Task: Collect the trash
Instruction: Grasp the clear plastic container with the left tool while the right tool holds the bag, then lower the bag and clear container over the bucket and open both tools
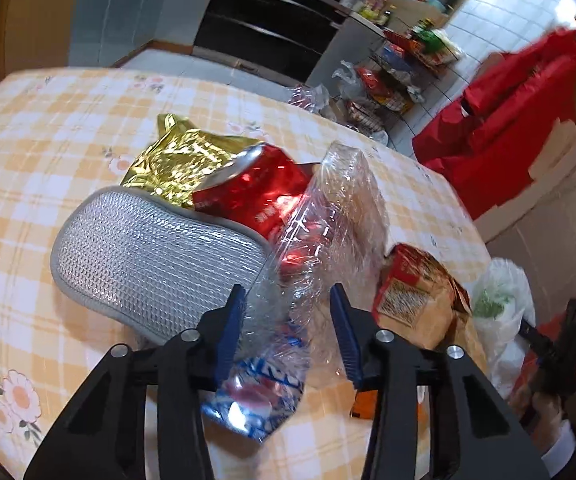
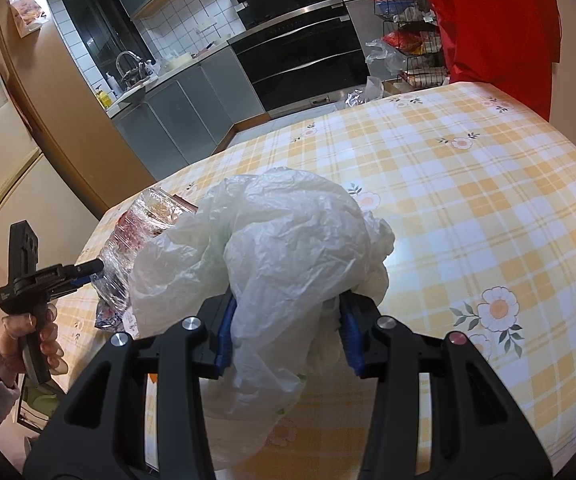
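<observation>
In the left wrist view my left gripper (image 1: 288, 312) is open around crumpled clear plastic wrap (image 1: 340, 216); a blue and white wrapper (image 1: 255, 392) lies under its fingers. Beyond lie a crushed red can (image 1: 251, 196), a gold foil bag (image 1: 175, 164) and a grey mesh pad (image 1: 147, 256). A brown and red snack packet (image 1: 412, 292) lies to the right. In the right wrist view my right gripper (image 2: 285, 320) is open around a crumpled white plastic bag (image 2: 279, 240), which fills the gap between the jaws. The left gripper (image 2: 83, 270) shows at left, at the clear wrap (image 2: 127, 232).
The table has a yellow checked cloth with flowers (image 2: 468, 184). The white bag also shows in the left wrist view (image 1: 500, 300), next to the right gripper (image 1: 568, 332). A black oven (image 2: 300, 56), a wire rack of packets (image 2: 408, 40) and red cloth (image 2: 496, 20) stand beyond the table.
</observation>
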